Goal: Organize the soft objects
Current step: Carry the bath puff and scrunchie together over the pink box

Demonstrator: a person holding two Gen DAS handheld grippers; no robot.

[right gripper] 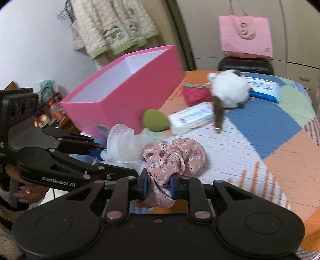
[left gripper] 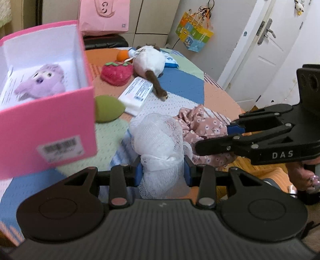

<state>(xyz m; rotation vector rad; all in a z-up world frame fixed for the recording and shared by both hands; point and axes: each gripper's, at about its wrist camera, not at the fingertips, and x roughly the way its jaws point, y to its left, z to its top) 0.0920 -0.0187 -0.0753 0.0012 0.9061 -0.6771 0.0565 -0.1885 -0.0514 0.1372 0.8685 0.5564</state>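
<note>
One purple plush (left gripper: 43,81) already lies in the pink box (left gripper: 48,122). The left gripper (left gripper: 163,173) clamps a white mesh puff (left gripper: 158,138), the right gripper (right gripper: 159,186) a floral scrunchie (right gripper: 174,156); the strawberry (left gripper: 117,73), the green sponge (left gripper: 108,109) and the cat plush (left gripper: 150,61) remain mid-table.

A round table (right gripper: 280,152) fills the middle of the room. It has a cloth with blue, orange, green and white patches. Behind it stands a dark chair (right gripper: 246,65) with a pink paper bag (right gripper: 246,36) on it. Tall beige cupboards (left gripper: 154,18) line the back wall. A white door (left gripper: 266,60) with a metal handle is on one side. A colourful bag (left gripper: 194,34) hangs on the pale wall beside it. A knitted cloth (right gripper: 112,26) hangs on the other wall.
</note>
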